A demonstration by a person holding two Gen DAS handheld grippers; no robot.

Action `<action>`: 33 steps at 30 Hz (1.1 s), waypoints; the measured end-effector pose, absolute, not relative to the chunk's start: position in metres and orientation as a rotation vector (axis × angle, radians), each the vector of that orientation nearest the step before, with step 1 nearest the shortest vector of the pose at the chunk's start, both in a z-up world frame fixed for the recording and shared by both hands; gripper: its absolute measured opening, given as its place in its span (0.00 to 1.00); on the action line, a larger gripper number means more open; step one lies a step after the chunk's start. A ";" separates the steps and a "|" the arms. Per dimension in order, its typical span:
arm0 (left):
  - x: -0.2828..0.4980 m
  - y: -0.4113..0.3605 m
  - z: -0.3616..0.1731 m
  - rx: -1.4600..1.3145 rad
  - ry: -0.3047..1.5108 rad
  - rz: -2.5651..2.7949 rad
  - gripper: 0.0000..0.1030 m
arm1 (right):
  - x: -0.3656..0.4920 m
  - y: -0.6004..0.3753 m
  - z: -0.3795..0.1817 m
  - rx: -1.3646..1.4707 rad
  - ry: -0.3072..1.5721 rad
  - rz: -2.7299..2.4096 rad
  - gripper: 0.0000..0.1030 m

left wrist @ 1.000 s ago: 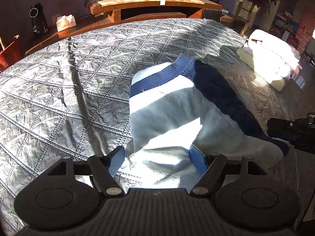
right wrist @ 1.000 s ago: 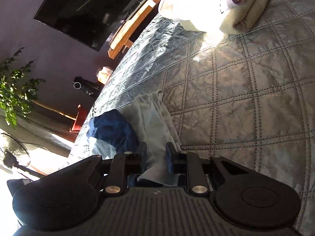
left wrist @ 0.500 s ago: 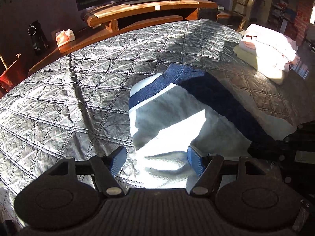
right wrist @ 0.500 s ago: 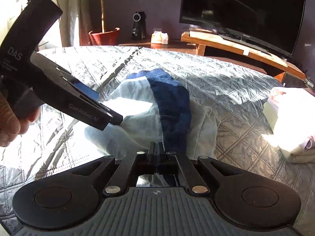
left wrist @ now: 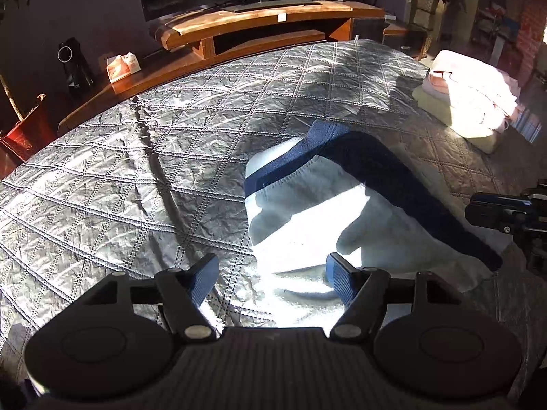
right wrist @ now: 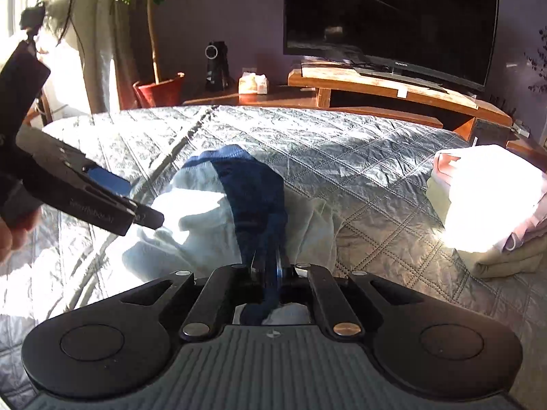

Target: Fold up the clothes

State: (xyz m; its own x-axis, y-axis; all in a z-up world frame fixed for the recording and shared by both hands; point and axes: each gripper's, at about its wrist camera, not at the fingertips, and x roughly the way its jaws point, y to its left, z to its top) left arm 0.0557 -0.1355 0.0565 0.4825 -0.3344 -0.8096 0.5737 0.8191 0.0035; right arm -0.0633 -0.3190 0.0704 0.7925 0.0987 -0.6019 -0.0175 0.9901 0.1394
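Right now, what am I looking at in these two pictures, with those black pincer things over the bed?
No robot here: a person holds two hand-held grippers, each with a camera looking along its fingers. The left gripper gives one picture; it is open, above the pale grey sweatshirt with navy blue trim. The right gripper gives the other; it is shut on that sweatshirt's navy edge. The sweatshirt lies on the silver-grey quilted bedspread. A stack of folded pale clothes sits to the right.

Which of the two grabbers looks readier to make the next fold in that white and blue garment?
Right gripper: it is shut on the garment, while the left gripper hangs open.
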 end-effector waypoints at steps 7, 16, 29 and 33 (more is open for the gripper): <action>0.045 -0.144 0.035 0.354 0.978 -0.589 0.69 | 0.032 -0.309 0.049 0.137 0.796 0.207 0.55; 0.063 -0.125 0.046 0.262 0.979 -0.535 0.67 | -0.005 -0.366 0.039 0.390 0.795 0.042 0.74; 0.061 -0.129 0.030 0.327 0.975 -0.520 0.85 | -0.050 -0.414 0.003 0.885 0.895 0.218 0.94; 0.063 -0.126 0.027 0.307 0.985 -0.527 0.87 | -0.027 -0.404 0.005 0.853 0.902 0.274 0.99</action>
